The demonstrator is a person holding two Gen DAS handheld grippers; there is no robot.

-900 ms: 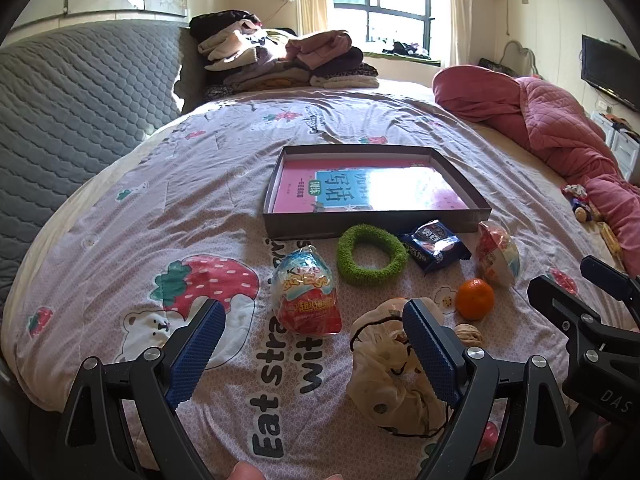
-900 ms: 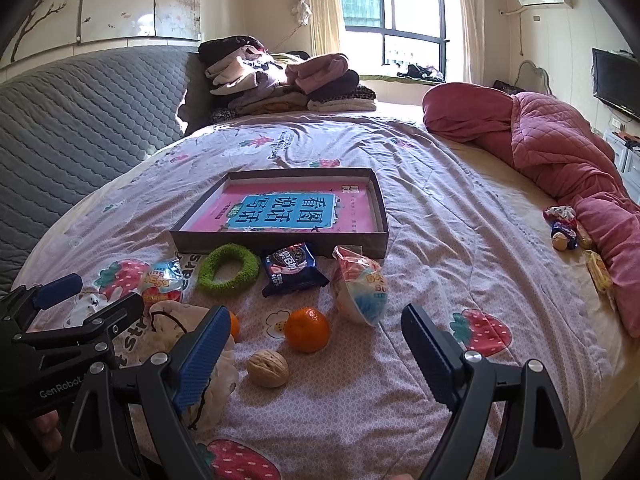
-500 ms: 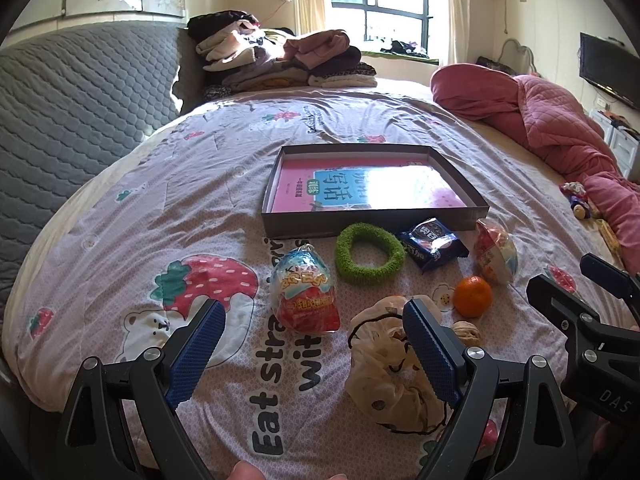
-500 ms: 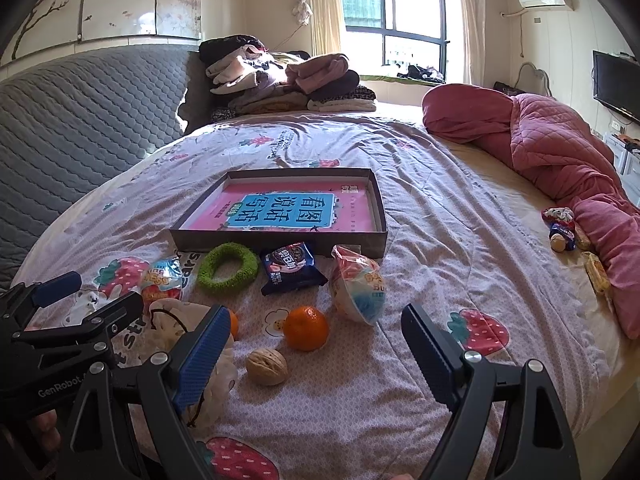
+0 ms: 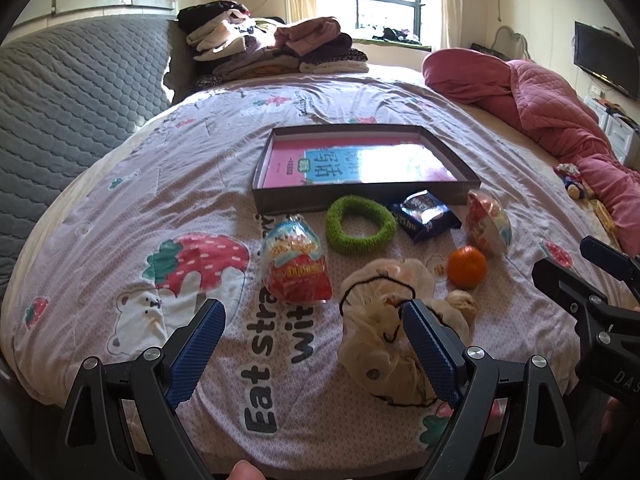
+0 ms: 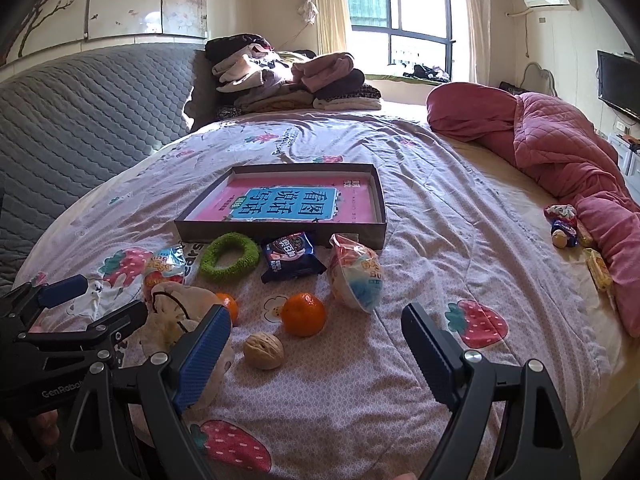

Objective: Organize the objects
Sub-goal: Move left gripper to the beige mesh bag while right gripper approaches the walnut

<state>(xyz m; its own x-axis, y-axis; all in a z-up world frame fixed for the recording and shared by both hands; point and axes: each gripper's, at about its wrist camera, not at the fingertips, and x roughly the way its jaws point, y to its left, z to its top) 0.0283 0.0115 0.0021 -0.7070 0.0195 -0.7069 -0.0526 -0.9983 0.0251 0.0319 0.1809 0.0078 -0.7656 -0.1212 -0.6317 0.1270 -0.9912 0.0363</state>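
Observation:
A shallow dark box (image 5: 360,196) (image 6: 280,232) with a pink book inside lies on the bed. In front of it lie a red-and-blue snack bag (image 5: 294,264), a green ring (image 5: 360,224) (image 6: 229,255), a dark cookie packet (image 5: 426,216) (image 6: 291,256), a round snack pack (image 5: 490,226) (image 6: 354,278), an orange (image 5: 466,266) (image 6: 303,314), a walnut (image 5: 461,304) (image 6: 263,350) and a cream drawstring pouch (image 5: 380,328) (image 6: 176,308). My left gripper (image 5: 312,344) is open and empty just short of the snack bag. My right gripper (image 6: 316,344) is open and empty above the walnut.
A pink quilt (image 6: 560,152) lies bunched at the right, with small toys and wrappers (image 6: 564,224) beside it. Folded clothes (image 5: 272,48) are stacked at the far end. A grey padded headboard (image 5: 72,92) stands on the left. The bed's near edge runs under both grippers.
Both grippers have drifted slightly; the objects sit a touch higher in the left view. Nothing was taken hold of or moved.

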